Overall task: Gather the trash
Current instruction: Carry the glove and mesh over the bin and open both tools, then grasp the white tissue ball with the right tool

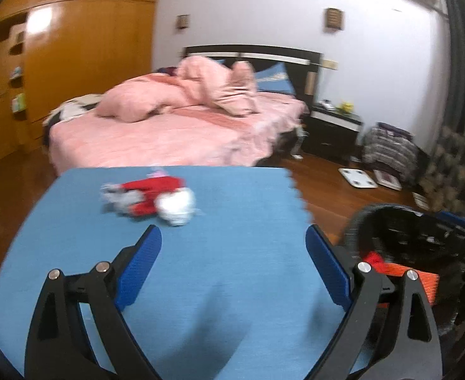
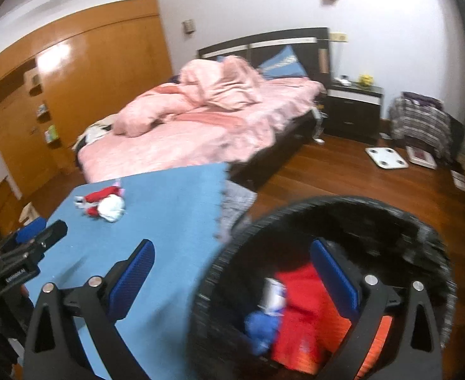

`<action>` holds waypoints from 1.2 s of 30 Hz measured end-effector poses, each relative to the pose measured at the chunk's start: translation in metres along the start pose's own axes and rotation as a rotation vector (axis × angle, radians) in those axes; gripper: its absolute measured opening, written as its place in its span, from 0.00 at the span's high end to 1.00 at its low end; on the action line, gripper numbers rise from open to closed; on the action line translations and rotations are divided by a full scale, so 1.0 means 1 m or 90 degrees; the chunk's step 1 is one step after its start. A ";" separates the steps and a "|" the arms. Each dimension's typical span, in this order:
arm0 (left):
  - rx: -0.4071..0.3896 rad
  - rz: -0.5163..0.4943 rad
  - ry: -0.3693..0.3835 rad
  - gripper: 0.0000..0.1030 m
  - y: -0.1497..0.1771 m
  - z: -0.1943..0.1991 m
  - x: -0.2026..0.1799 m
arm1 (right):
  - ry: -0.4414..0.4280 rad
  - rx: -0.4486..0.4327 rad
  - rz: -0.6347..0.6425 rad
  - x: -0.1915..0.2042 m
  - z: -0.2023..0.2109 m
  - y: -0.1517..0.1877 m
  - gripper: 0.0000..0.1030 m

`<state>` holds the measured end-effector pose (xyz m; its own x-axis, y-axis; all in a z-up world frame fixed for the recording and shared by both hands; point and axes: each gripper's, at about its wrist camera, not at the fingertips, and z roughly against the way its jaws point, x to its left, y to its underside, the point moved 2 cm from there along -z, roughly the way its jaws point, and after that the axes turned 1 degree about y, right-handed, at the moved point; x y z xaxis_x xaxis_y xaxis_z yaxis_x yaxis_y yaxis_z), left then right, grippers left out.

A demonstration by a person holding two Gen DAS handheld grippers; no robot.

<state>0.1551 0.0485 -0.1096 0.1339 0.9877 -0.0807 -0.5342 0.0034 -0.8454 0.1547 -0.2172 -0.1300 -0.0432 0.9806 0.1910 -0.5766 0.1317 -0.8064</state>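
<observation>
Now both grippers, left gripper (image 1: 234,243) and right gripper (image 2: 232,259), gape empty; trash (image 1: 151,201) lies mid-frame on the worktop (image 1: 232,285), bin (image 2: 327,221) lower right.

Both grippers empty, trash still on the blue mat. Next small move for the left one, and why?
Probably ease the left gripper forward toward the trash pile on the blue mat. Its jaws are open and empty, with the pile ahead, slightly left. The right gripper hangs open over the black bin, which already holds items.
</observation>
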 end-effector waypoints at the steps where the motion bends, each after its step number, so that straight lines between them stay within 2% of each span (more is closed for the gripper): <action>1: 0.001 0.006 -0.012 0.13 0.000 -0.001 0.009 | -0.008 0.000 0.008 0.015 -0.010 -0.003 0.06; 6: 0.009 0.037 -0.078 0.13 0.001 -0.013 0.071 | -0.051 0.010 0.027 0.068 -0.057 -0.015 0.06; 13: 0.027 0.057 -0.121 0.13 0.002 -0.036 0.130 | -0.078 0.024 0.068 0.138 -0.121 -0.022 0.06; 19: 0.041 0.063 -0.146 0.13 0.007 -0.051 0.165 | -0.100 0.058 0.091 0.181 -0.166 -0.015 0.07; 27: 0.053 0.075 -0.169 0.13 0.015 -0.059 0.192 | -0.123 0.103 0.113 0.211 -0.207 -0.002 0.18; 32: 0.062 0.091 -0.167 0.13 0.017 -0.063 0.199 | -0.121 0.133 0.125 0.223 -0.228 0.002 0.31; 36: 0.067 0.089 -0.163 0.13 0.017 -0.066 0.197 | -0.145 0.158 0.136 0.226 -0.235 0.004 0.57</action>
<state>0.2275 0.2332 -0.1752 -0.1541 0.9870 -0.0447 -0.6181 -0.1316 -0.7750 0.3339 0.0392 -0.2217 -0.3468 0.9213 0.1759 -0.7140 -0.1378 -0.6864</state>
